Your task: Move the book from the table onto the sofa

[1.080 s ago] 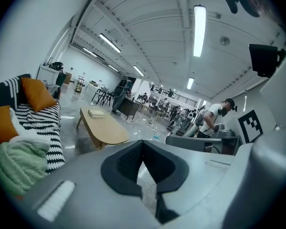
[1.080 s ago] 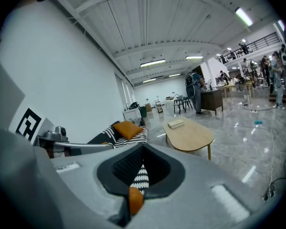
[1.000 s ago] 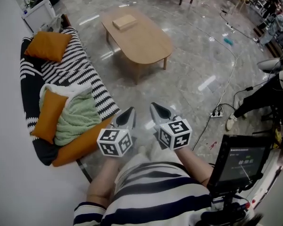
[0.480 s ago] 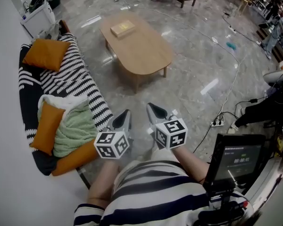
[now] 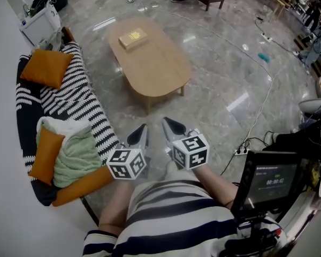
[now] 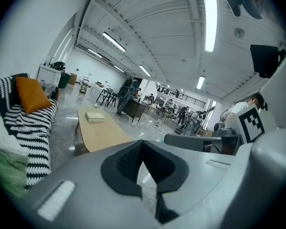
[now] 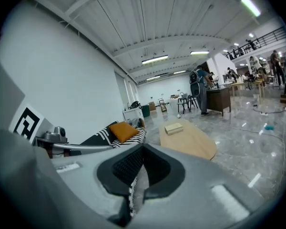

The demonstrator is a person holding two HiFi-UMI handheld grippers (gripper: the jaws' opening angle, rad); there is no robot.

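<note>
**Both Grippers Clenched and Empty; Book Seen at Far End of Table**

Nearest the head camera, a striped shirt (image 5: 176, 218) was seen, with a small monitor (image 5: 271, 178) mounted at its right. Just ahead of the shirt, the left gripper (image 5: 143, 130) and the right gripper (image 5: 170, 126) were held side by side above the polished stone floor (image 5: 219, 84), each pointed forward and a little downward. In the left gripper view, the jaws of the left gripper (image 6: 142, 144) were found pressed together with nothing between them. The same was noted of the right gripper (image 7: 142, 150) in its own view.

To the left of the grippers, the black-and-white striped sofa (image 5: 69, 98) was set along the wall. A green blanket (image 5: 75, 157) and an orange cushion (image 5: 44, 155) were piled at its near end, and a second orange cushion (image 5: 46, 67) was propped at its far end.

Beyond the grippers, and well apart from them, the oval wooden table (image 5: 155, 71) was placed on the floor beside the sofa. The book (image 5: 132, 37) was laid flat on the far end of the tabletop.
</note>
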